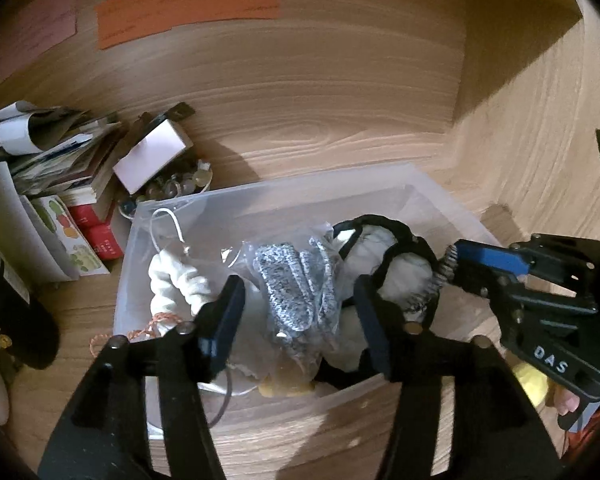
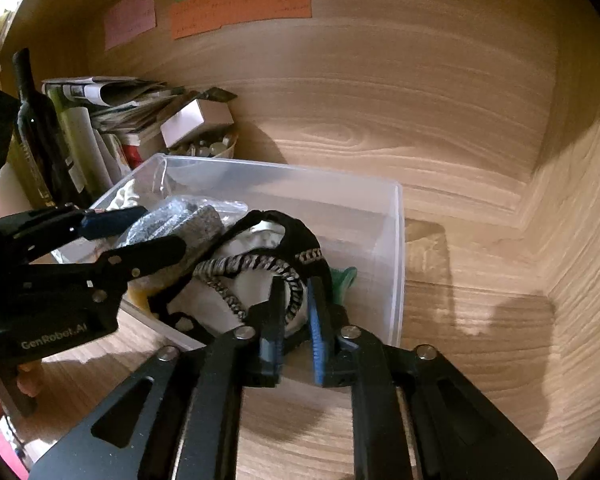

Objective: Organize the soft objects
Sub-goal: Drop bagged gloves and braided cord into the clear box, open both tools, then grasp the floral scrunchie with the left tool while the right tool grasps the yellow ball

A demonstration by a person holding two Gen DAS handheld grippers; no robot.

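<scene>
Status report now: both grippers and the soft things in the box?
Left gripper open above grey knit bag. Right gripper shut on striped cord. Clear box full.

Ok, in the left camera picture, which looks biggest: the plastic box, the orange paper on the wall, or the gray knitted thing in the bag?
Largest to smallest:
1. plastic box
2. orange paper
3. gray knitted thing
The paper hangs farther away, so its true size is unsure.

Left gripper (image 1: 296, 312): fingers spread wide, pointing down, nothing between them. Right gripper (image 2: 296, 304): fingers close together with a small gap, pinching a black band. Seen from the left wrist, reaching in from the right side, tips together. Bits of hand (image 1: 568, 402) peeking out behind the right gripper.
</scene>
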